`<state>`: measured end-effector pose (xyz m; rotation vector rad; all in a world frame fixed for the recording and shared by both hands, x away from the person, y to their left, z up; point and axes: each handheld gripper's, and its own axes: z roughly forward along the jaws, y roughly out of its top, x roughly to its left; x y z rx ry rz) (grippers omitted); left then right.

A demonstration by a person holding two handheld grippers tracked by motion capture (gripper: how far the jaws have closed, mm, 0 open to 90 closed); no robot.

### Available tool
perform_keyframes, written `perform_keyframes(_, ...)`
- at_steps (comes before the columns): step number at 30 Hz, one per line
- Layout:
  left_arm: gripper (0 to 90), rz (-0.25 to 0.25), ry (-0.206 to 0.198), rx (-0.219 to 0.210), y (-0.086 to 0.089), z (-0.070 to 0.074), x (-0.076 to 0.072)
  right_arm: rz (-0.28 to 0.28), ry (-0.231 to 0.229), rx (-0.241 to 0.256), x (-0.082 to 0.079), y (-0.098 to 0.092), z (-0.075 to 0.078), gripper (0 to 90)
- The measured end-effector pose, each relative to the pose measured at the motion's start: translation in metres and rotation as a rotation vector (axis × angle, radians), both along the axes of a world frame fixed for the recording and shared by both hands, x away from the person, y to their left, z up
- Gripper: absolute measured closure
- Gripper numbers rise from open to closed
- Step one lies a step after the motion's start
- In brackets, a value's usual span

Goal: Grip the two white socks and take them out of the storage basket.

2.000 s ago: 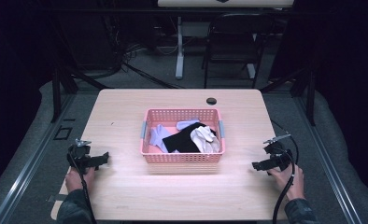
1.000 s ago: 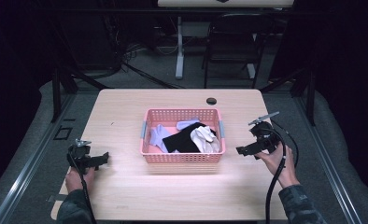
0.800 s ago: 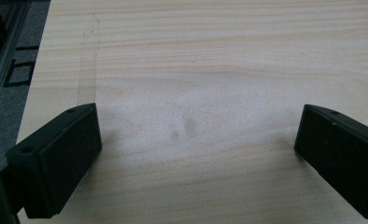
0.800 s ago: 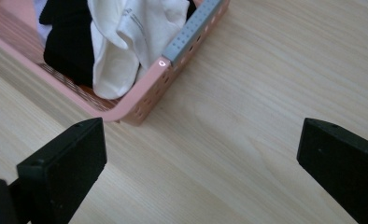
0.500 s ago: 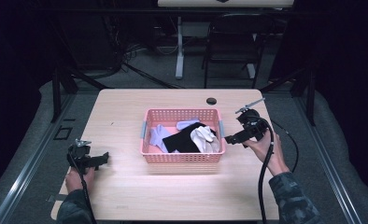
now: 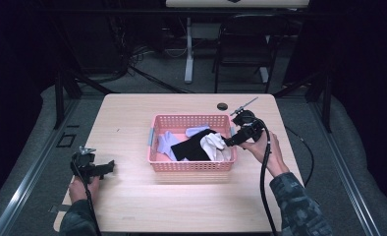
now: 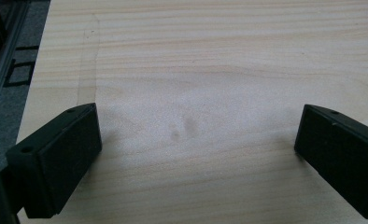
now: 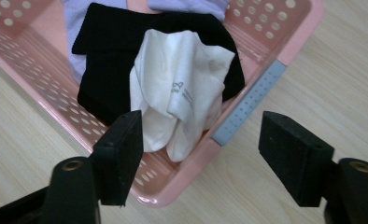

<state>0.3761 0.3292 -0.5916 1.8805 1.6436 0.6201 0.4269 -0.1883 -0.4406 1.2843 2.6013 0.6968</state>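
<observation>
A pink plastic basket stands mid-table and holds a white garment, a black one and lavender ones. My right gripper hovers open over the basket's right end, its jaws wide apart on either side of the rim, above the white garment. Down at the table's left front my left gripper rests low over bare wood, open, nothing between its jaws.
A small black round object lies on the table behind the basket. Dark floor, a chair and table legs lie beyond the far edge. A metal rail runs along the left side.
My right gripper has moved from the table's right front up and leftward to the basket's right end. The left gripper has stayed put.
</observation>
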Motion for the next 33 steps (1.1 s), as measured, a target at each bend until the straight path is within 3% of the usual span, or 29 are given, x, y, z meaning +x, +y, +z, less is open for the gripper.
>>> perform_keyframes(8, 0.5, 0.001, 0.0, -0.002, 0.0, 0.0, 0.0, 0.03, 0.045, -0.049, 0.012, 0.024, -0.009, 44.4)
perform_keyframes(18, 0.5, 0.001, 0.0, -0.002, 0.0, 0.0, 0.0, 0.0, 0.12, -0.116, 0.024, 0.034, -0.027, 53.0)
perform_keyframes(19, 0.5, 0.001, 0.001, -0.002, 0.0, 0.0, 0.0, -0.002, 0.137, -0.123, 0.026, 0.034, -0.03, 59.1)
perform_keyframes(20, 0.5, 0.001, 0.001, -0.002, 0.0, 0.0, 0.0, -0.002, 0.137, -0.123, 0.026, 0.034, -0.03, 59.1)
perform_keyframes(24, 0.5, 0.001, 0.0, -0.002, 0.0, 0.0, 0.0, -0.02, 0.138, -0.136, 0.025, 0.034, -0.031, 75.8)
perform_keyframes(27, 0.5, 0.001, 0.0, -0.002, 0.0, 0.0, 0.0, -0.028, 0.131, -0.126, 0.024, 0.034, -0.031, 79.6)
perform_keyframes(29, 0.5, 0.001, 0.001, -0.001, 0.0, 0.0, 0.0, -0.016, 0.132, -0.149, 0.023, 0.033, -0.027, 84.1)
perform_keyframes(33, 0.5, 0.001, 0.001, -0.001, 0.0, 0.0, 0.0, -0.022, 0.118, -0.132, 0.021, 0.033, -0.022, 85.8)
